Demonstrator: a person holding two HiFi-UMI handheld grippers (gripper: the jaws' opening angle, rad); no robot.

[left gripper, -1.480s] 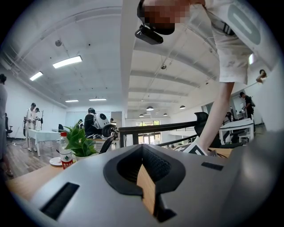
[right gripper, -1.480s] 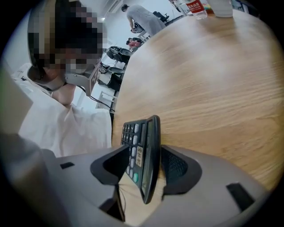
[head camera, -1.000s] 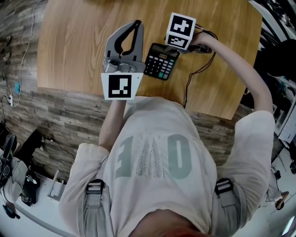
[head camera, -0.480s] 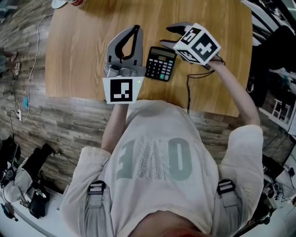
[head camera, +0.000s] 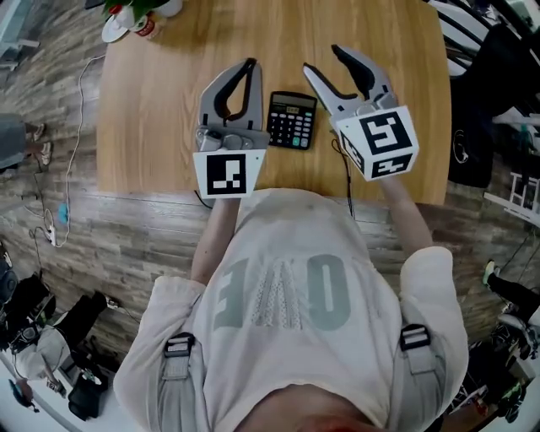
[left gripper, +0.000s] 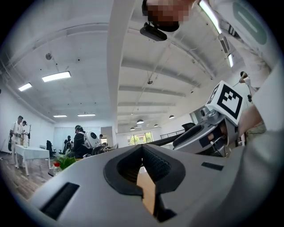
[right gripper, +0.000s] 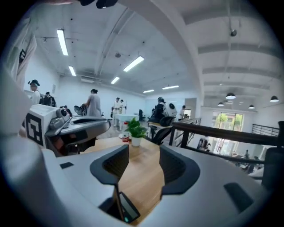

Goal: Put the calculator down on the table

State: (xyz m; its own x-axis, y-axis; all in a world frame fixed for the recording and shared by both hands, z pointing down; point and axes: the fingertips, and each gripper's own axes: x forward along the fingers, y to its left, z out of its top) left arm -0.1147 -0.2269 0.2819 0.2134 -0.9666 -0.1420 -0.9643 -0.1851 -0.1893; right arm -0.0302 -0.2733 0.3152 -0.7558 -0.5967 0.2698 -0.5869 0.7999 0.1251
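A black calculator lies flat on the wooden table, between my two grippers and touching neither. My left gripper hovers just left of it, its jaws shut on nothing. To the calculator's right, my right gripper is held open and empty. In the right gripper view, bare tabletop shows between the spread jaws of the right gripper, with a corner of the calculator at the bottom. The left gripper points up at the room in its own view, with only a sliver of wood in the slit.
A small potted plant and a white dish stand at the table's far left corner. A black cable runs over the near edge by my right arm. People stand at tables in the background.
My right gripper has let go of the calculator, drawn back to the right and opened. The calculator now rests on the table. The left gripper has barely moved.
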